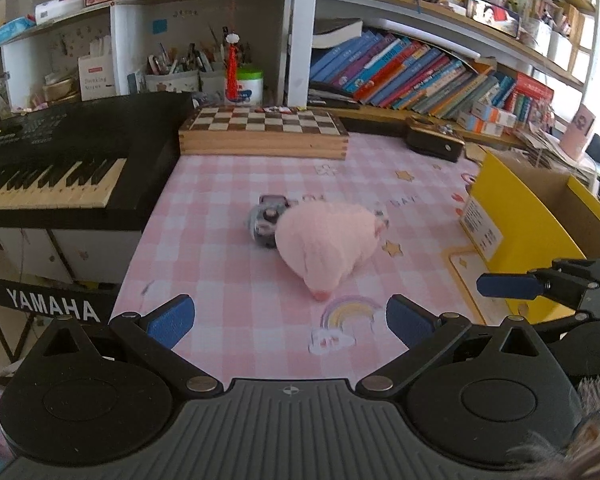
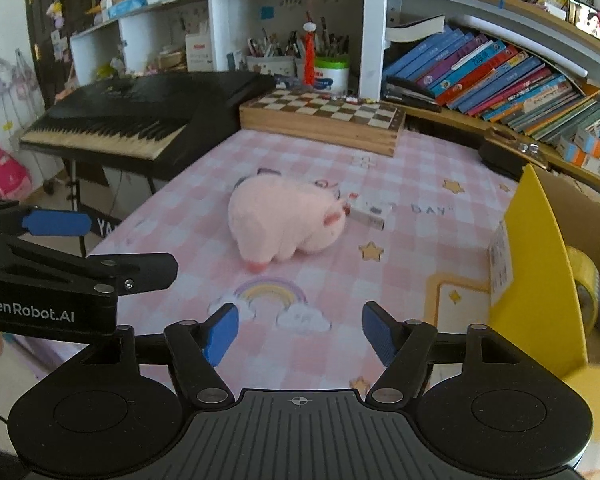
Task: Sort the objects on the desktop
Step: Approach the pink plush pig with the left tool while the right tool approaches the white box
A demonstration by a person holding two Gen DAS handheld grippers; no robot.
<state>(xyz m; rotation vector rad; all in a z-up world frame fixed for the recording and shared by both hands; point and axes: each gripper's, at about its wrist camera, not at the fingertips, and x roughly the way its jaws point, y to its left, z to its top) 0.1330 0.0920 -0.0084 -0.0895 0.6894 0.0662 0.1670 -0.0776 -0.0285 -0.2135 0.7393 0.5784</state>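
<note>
Yellow cardboard box point(image 2: 540, 264) holds a tape roll point(image 2: 584, 280); left gripper point(image 1: 290, 320) and right gripper point(image 2: 298, 328) gape wide, empty.

open cloth point(image 1: 228, 264) ahead, plush pig point(image 1: 324, 246) mid-table, yellow box point(image 1: 512, 216) right

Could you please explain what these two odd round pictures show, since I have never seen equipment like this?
There is no robot: a person holds one two-finger tool in each hand, each carrying a wide-angle camera looking forward along its fingers. One picture comes from the left gripper, the other from the right gripper. Both stand open and hold nothing. On the pink checked tablecloth lies a pink plush toy. A small dark patterned object sits just behind it; what it is I cannot tell. A small white box lies beside the toy. A yellow cardboard box stands at the right edge.
</note>
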